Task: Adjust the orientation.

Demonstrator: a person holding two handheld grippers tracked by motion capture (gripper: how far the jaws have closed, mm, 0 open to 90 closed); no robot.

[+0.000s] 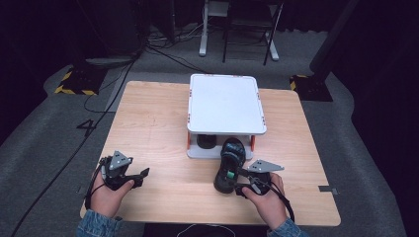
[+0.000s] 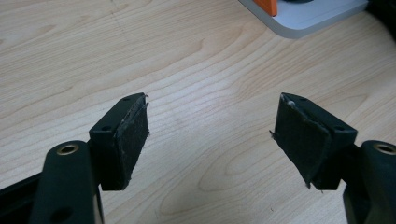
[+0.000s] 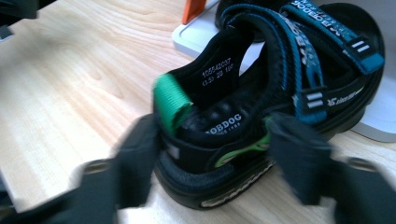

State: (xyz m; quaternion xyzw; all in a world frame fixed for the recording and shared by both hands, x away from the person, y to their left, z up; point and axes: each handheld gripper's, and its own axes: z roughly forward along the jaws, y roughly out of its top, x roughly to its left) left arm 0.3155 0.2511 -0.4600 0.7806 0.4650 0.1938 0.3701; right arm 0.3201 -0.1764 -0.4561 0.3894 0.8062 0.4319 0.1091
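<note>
1. The sandal (image 1: 230, 165) lies on the table (image 1: 158, 128), its toe on the base of the white rack (image 1: 225, 103) and its heel toward the person.
2. The right gripper (image 3: 212, 154) has its jaws against both sides of the heel, pinching it just below the green pull tab (image 3: 172, 100). The pads are blurred in the right gripper view, so how firm the grip is cannot be judged.
3. The left gripper (image 2: 210, 126) stands spread over bare wood, well apart from the sandal and holding nothing.
4. The step in hand looks like seating the sandal on the rack's lower shelf, beside the second shoe (image 1: 206, 140) already under the top plate.
5. To do it well, keep the squeeze on the stiff heel wall (not the loose tab or straps, which would fold).
6. Push level and straight, toe first, so the sole slides over the base lip.
7. Watch the orange post (image 3: 194, 9) just left of the toe; steer clear of it.
8. The left gripper could steady the rack if it slides.
</note>
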